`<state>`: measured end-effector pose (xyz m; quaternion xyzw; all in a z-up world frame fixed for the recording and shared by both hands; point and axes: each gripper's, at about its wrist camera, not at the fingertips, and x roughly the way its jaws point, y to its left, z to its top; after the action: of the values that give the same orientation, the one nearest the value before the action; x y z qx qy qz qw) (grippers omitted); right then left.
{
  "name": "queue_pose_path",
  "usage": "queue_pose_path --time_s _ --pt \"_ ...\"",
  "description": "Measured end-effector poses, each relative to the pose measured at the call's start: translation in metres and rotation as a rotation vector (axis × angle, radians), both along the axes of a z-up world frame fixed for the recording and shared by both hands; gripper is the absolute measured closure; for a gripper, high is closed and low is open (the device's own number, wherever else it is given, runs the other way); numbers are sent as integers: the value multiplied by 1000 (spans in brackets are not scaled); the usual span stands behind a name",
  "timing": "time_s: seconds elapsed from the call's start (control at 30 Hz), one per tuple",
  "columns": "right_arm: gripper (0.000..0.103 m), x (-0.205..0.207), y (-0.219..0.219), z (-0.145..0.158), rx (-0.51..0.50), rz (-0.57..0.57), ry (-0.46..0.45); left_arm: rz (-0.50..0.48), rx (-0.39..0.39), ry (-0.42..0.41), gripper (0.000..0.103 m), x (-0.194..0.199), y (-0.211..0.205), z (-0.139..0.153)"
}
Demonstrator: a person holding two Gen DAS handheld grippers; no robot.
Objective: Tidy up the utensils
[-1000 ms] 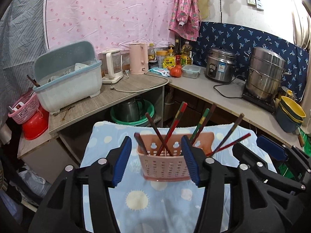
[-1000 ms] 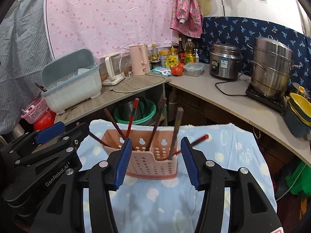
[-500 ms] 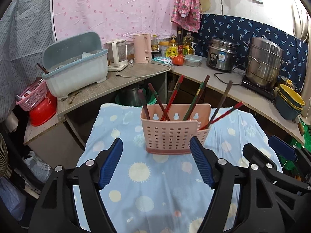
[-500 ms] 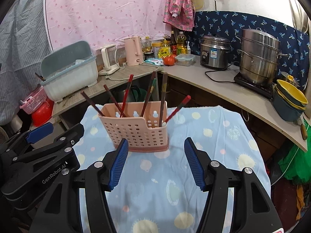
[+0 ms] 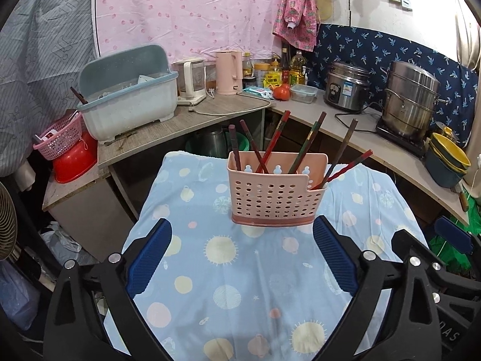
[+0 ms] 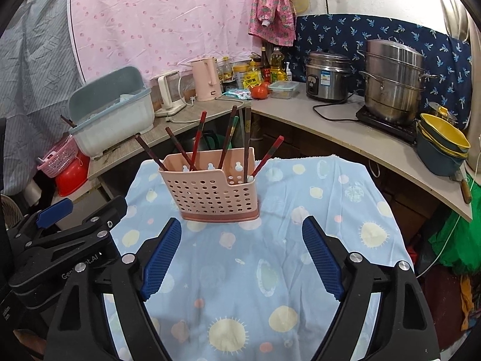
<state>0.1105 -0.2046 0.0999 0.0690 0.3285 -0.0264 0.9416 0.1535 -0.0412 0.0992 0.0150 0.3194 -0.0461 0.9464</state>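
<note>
A pink perforated utensil holder (image 5: 276,194) stands upright on the blue patterned cloth (image 5: 240,285). Several dark red and brown chopsticks (image 5: 272,144) stick up out of it. It also shows in the right wrist view (image 6: 215,191) with the chopsticks (image 6: 198,135). My left gripper (image 5: 242,255) is open and empty, a short way in front of the holder. My right gripper (image 6: 242,255) is open and empty, also in front of the holder and apart from it. The left gripper's body shows at the lower left of the right wrist view (image 6: 60,240).
Behind the cloth runs an L-shaped counter (image 5: 210,111) with a blue dish bin (image 5: 129,96), kettles (image 5: 230,72), a rice cooker (image 5: 347,90), a steel pot (image 5: 410,102) and stacked bowls (image 5: 448,159). A pink basket (image 5: 60,140) and red basin (image 5: 75,162) sit at left.
Both grippers have pulled back from the holder and opened wider. The holder, earlier between the fingers, now stands free on the cloth farther away.
</note>
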Motion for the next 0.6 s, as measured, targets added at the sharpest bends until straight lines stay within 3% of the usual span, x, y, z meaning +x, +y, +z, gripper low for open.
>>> queue_pose_path --time_s 0.37,0.6 --pt "18 -2 4 -5 -67 -20 -3 35 18 33 7 0 3 -10" --pt "17 -3 2 -11 -54 -27 9 35 43 36 7 -1 2 -14"
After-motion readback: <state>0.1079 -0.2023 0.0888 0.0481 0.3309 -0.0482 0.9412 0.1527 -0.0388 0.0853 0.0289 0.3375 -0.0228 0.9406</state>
